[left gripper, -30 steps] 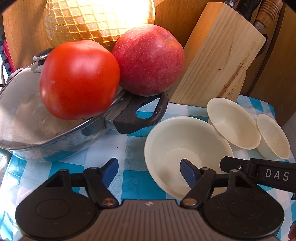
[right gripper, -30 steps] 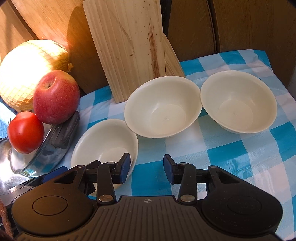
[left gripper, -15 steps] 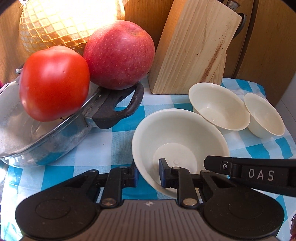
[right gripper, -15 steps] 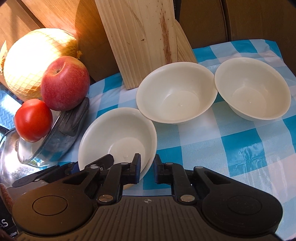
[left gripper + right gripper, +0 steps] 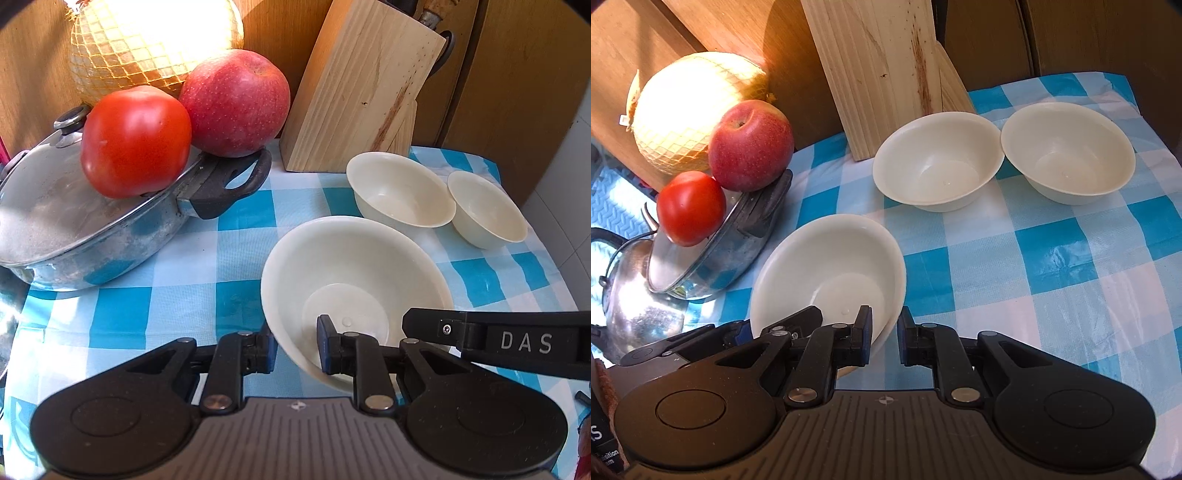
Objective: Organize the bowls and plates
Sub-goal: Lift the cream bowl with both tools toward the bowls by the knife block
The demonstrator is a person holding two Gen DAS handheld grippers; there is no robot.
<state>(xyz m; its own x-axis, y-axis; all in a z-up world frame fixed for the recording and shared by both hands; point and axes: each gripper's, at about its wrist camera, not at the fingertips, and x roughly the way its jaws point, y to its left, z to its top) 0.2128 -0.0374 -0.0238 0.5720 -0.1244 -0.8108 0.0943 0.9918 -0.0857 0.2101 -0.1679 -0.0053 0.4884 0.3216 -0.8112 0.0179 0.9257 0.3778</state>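
Three cream bowls stand on the blue-checked cloth [image 5: 236, 280]. The nearest bowl [image 5: 354, 280] [image 5: 831, 273] is held by both grippers. My left gripper [image 5: 297, 347] is shut on its left rim, one pad inside and one outside. My right gripper [image 5: 884, 334] is shut on its right rim, and its arm marked DAS [image 5: 480, 339] crosses the left wrist view. The left gripper's fingers [image 5: 738, 336] show at the bowl's far side in the right wrist view. This bowl sits tilted; its near edge is hidden. The middle bowl [image 5: 402, 192] [image 5: 938, 162] and the right bowl [image 5: 487, 210] [image 5: 1067, 151] stand side by side behind.
A lidded steel pot [image 5: 85, 229] at the left carries a tomato [image 5: 136, 140] and an apple [image 5: 236, 103], with a netted melon [image 5: 147, 40] behind. A wooden knife block [image 5: 362, 88] stands at the back. A kettle [image 5: 631, 291] sits lower left. The cloth ends just right of the bowls.
Both grippers went from open to shut on the near bowl's rim. Both views then drew back and up a little, the bowl staying between the jaws.
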